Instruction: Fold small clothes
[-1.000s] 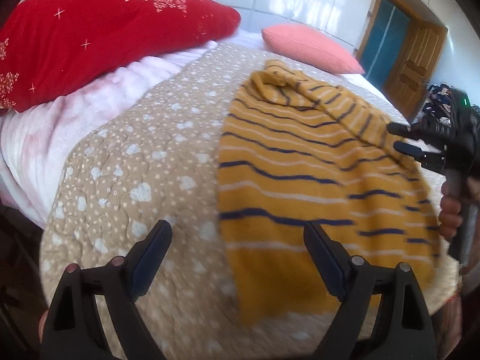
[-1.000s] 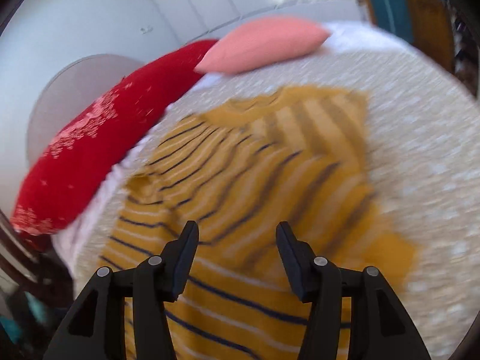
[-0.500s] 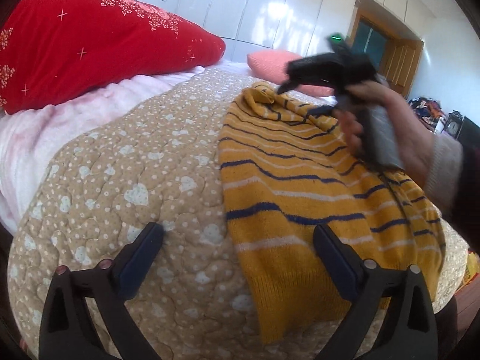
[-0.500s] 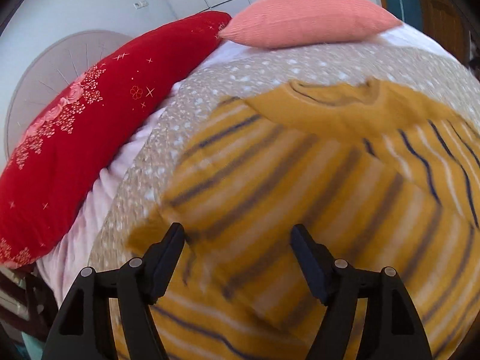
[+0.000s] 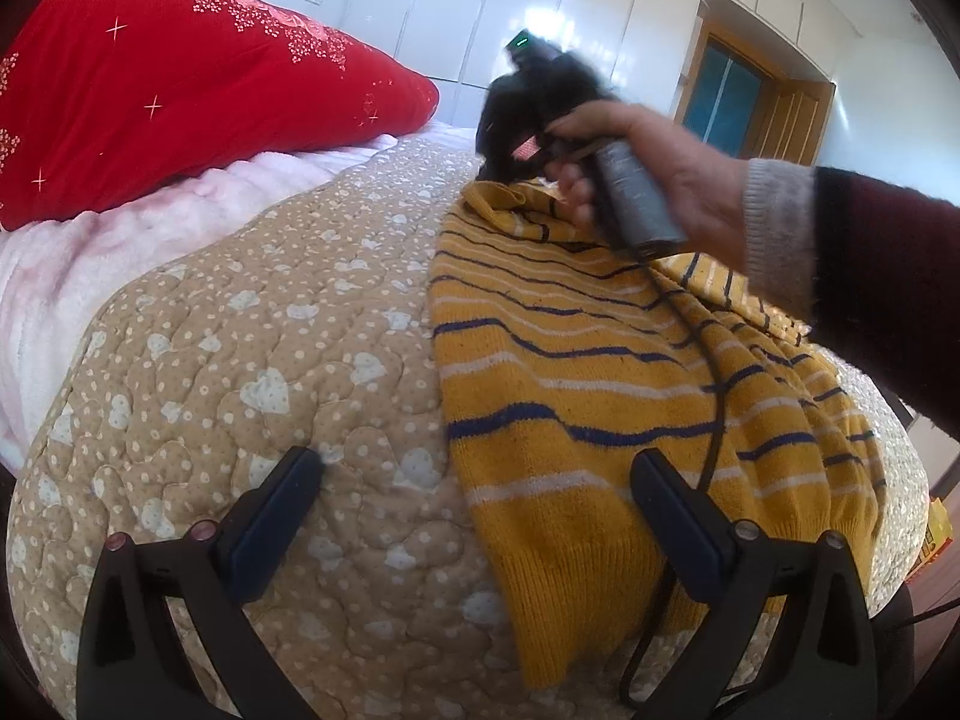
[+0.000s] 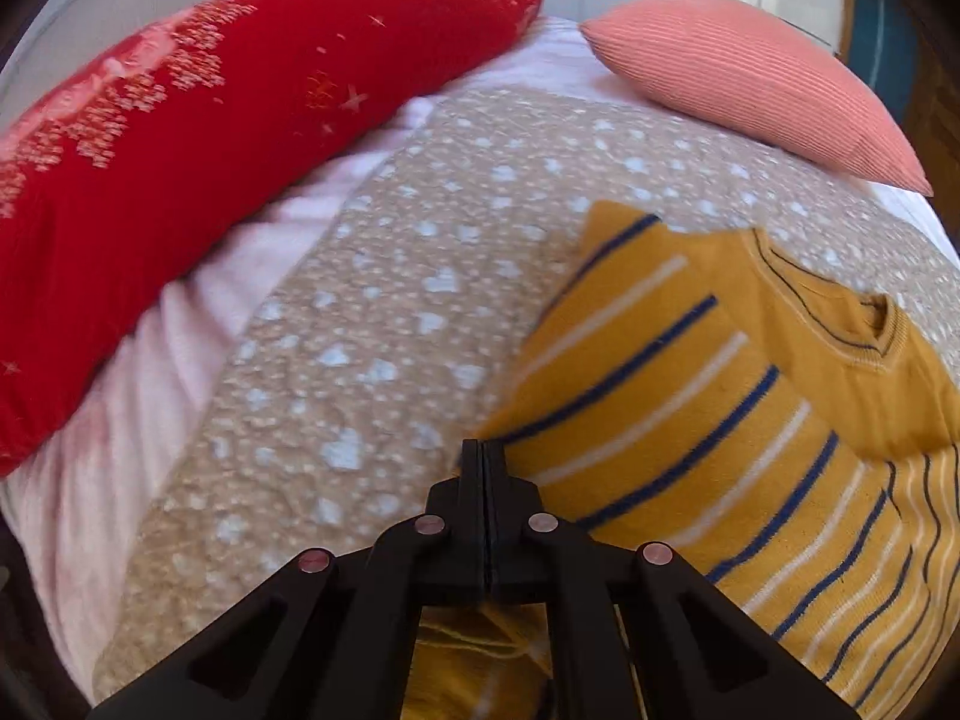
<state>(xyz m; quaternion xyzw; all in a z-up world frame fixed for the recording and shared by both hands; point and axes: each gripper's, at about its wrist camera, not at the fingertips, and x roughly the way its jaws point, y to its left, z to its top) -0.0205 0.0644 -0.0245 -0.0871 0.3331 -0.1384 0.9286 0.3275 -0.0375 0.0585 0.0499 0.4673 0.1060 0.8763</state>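
The yellow striped sweater [image 5: 606, 372] lay on the bed's quilt [image 5: 240, 360]. The right gripper [image 6: 483, 462] had its jaws clamped on the sweater's edge at 10 o'clock, presumably to fold it over; the left gripper [image 5: 480, 474] hovered at 6 o'clock, jaws apart.

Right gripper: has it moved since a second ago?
Yes. In the left wrist view the right gripper has travelled from the bed's right edge up to the mustard striped knit sweater's collar end, toward the red embroidered pillow.
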